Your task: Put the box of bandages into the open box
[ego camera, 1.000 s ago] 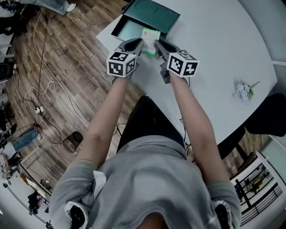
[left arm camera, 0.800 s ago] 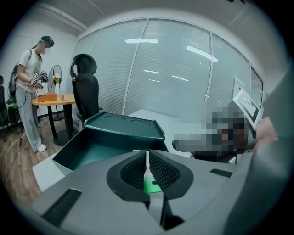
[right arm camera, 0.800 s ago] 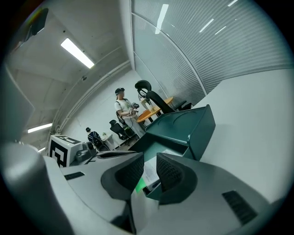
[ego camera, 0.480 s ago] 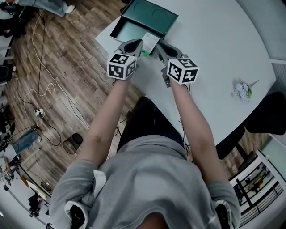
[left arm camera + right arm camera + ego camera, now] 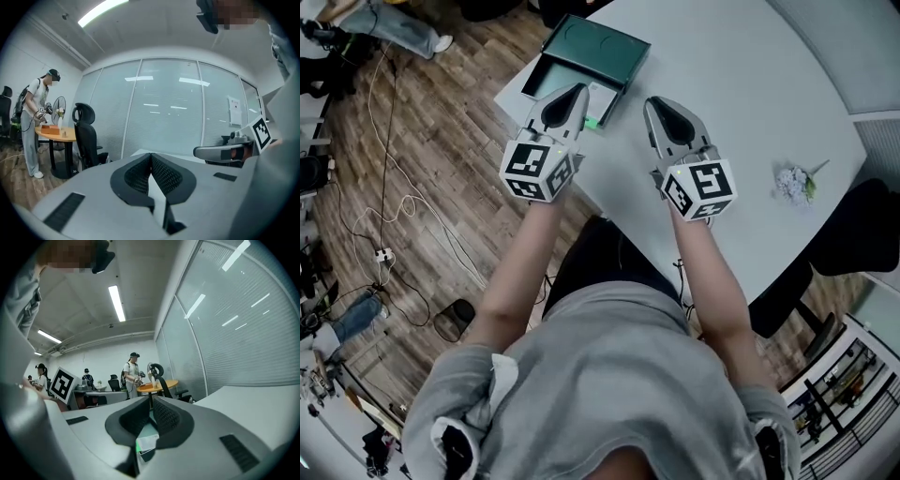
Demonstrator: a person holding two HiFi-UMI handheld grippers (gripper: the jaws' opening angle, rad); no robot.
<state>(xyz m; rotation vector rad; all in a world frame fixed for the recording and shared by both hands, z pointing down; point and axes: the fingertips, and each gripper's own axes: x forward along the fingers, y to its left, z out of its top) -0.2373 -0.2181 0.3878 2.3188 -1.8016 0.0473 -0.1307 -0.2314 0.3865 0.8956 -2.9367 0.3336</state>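
On the white table, an open dark green box lies at the far left corner, its lid folded back. The white and green box of bandages lies at the tray's near right side, mostly hidden behind my left gripper. That gripper is raised over the tray and shut with nothing in it. My right gripper hovers to the right of the green box. Its jaws are closing, almost together and empty. The bandage box shows below them.
A small bunch of pale flowers lies on the table's right side. A black chair stands beyond the right edge. Cables trail over the wooden floor at left. People stand around a round wooden table in the distance.
Both grippers held the bandage box between them at the green box. They have let it go, drawn back and apart, and their jaws have come together. The box stays at the tray.
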